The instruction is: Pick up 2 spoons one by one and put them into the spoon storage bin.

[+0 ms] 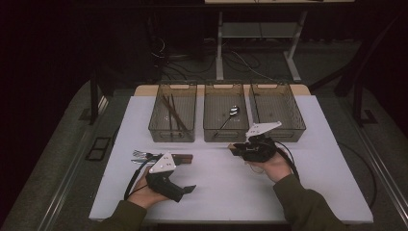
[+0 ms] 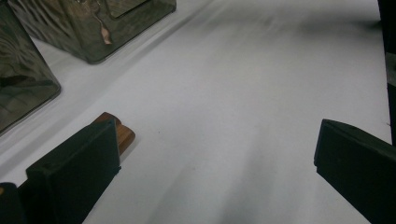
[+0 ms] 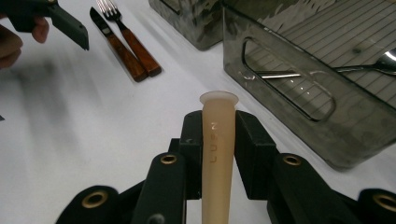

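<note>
Right tool [image 3: 219, 140] is closed on a beige handle [image 3: 218, 154], held above the surface [image 1: 216, 178] near the middle bin [image 1: 226, 137]. Left tool [image 2: 215, 154] is held open and empty at the near left edge, beside a wooden-handled knife [image 3: 122, 49].

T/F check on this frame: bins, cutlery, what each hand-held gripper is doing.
1. The right hand-held gripper clamps a beige handle. True.
2. The left hand-held gripper holds the fork. False: its jaws stand open over bare table.
3. A spoon lies in the middle bin. True.
4. The right bin holds chopsticks. False: the chopsticks are in the left bin.
5. A fork and knife lie on the table. True.
</note>
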